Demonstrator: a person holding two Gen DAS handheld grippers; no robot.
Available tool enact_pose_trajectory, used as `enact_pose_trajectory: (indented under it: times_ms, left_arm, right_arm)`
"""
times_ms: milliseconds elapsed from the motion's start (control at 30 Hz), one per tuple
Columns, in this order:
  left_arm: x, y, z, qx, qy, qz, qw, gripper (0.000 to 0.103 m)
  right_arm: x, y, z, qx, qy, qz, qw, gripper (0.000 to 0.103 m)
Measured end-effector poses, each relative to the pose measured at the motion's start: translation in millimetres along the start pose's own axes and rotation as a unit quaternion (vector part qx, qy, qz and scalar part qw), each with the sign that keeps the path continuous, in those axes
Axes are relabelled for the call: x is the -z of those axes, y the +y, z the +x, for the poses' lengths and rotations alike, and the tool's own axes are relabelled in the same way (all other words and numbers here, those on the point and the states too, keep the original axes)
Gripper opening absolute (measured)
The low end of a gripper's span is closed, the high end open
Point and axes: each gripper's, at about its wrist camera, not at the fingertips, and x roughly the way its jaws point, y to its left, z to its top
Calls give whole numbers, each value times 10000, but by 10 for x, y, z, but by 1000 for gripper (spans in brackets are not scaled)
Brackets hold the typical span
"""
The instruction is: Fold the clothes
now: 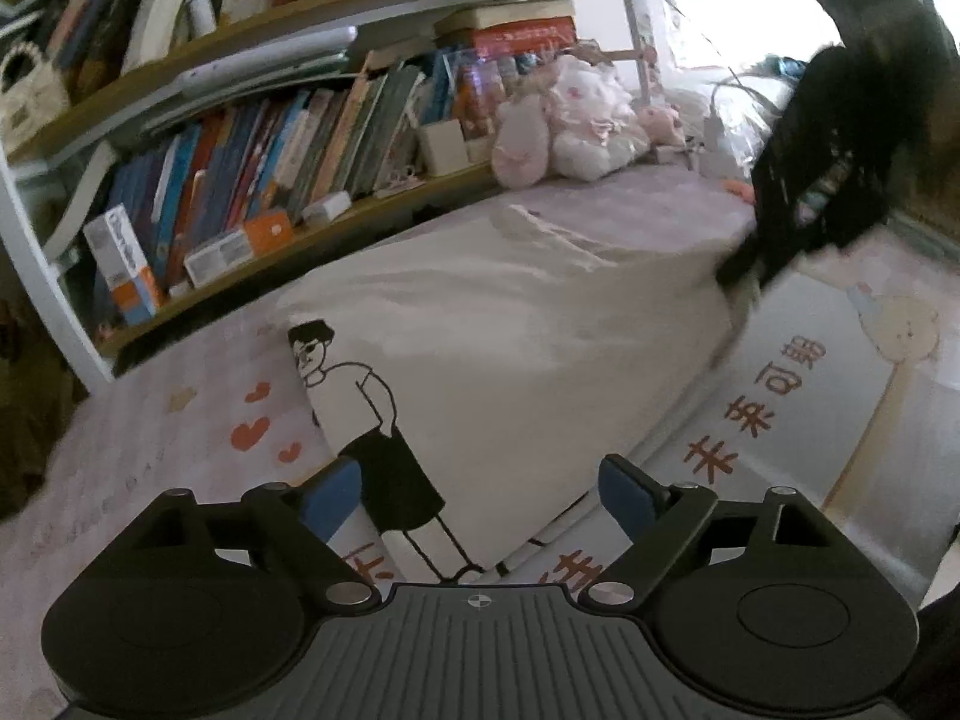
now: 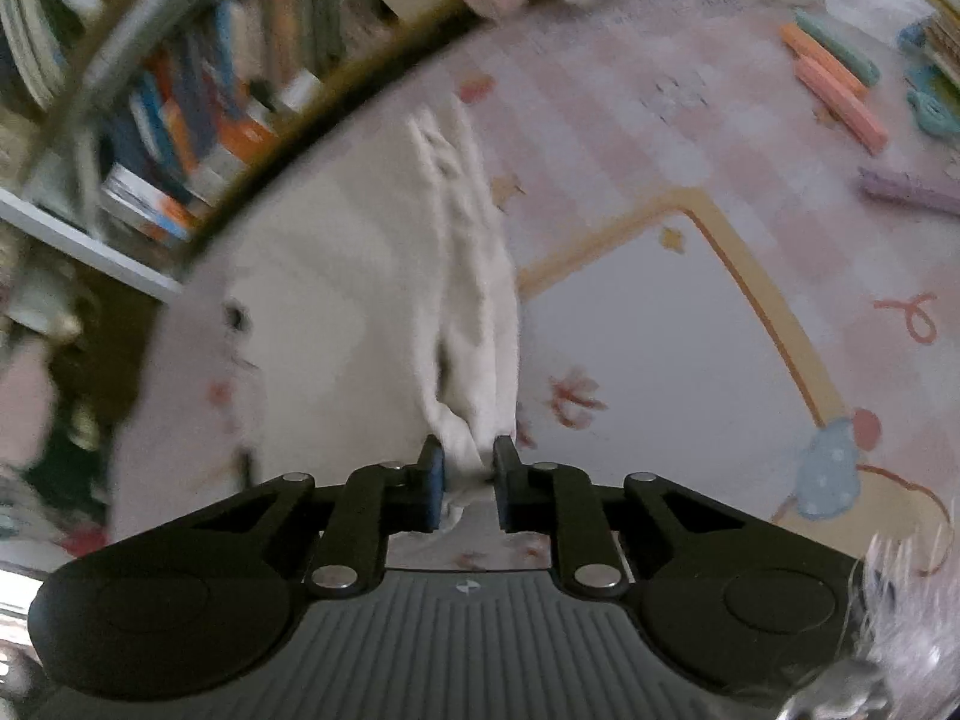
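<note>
Right hand-held gripper [image 2: 468, 468] pinches the white shirt [image 2: 336, 276]; left hand-held gripper [image 1: 480, 495] gapes wide.

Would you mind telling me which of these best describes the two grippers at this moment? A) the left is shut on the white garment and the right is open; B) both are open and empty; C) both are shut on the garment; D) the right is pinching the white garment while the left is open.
D: the right gripper has a bunched fold of the white garment between its fingers, while the left gripper is spread wide, holding nothing.
</note>
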Motion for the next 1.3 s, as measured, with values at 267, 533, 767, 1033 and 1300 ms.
enact_pose_trajectory:
  times_ms: [267,533,767,1033,1300]
  left_arm:
    - [-16,-171,183,-398,27,366,9985,89]
    - [-17,-257,342,-696,60,653,9954,89]
    - [6,-209,359,-799,29,868,9930,82]
    - [75,-257,303,-829,-88,1370,9871,70]
    - [-85,-216,267,-821,-194,1322,9876,70]
  right_arm:
    - [-178,385,-220,-513,-283,-238,9980,14]
    - [-177,431,-250,-432,-310,-369,9979,14]
    - [-135,271,-244,-305,-256,-260,9989,14]
    - [-102,63,-138,-86,-156,-159,9997,14]
    - [108,212,-106,921,-148,-2069,9739,42]
